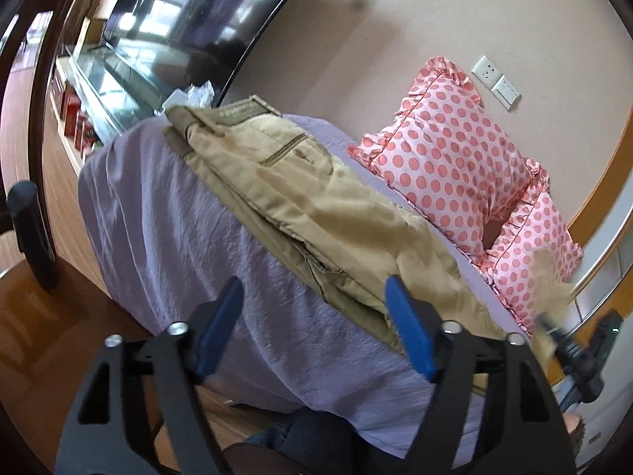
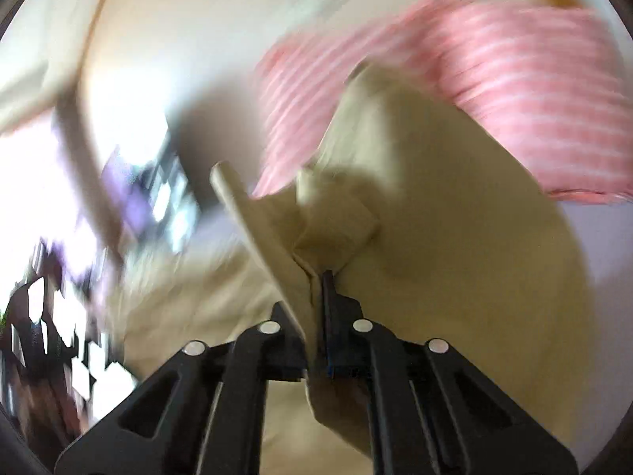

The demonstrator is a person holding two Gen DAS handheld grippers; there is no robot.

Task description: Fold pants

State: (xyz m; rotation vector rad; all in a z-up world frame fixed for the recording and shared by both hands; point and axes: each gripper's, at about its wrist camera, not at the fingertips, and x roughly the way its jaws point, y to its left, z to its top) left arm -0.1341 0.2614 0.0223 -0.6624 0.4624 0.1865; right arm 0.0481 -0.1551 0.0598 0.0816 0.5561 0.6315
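Observation:
Tan pants [image 1: 300,194] lie lengthwise along a bed with a purple sheet [image 1: 166,213], waistband at the far end. My left gripper [image 1: 314,293] is open, blue pads wide apart, hovering over the sheet at the pants' near edge; its right pad [image 1: 407,328] overlaps the fabric. My right gripper [image 2: 318,281] is shut on a fold of the tan pants [image 2: 435,245] and holds it lifted; the right wrist view is blurred. The right gripper also shows at the right edge of the left wrist view [image 1: 573,348], with tan fabric blurred by it.
Two pink polka-dot pillows [image 1: 447,158] lie beside the pants against the wall; they also show blurred in the right wrist view [image 2: 494,91]. A large dark TV screen [image 1: 190,12] and a shelf stand beyond the bed's far end. Wooden floor [image 1: 23,336] lies to the left.

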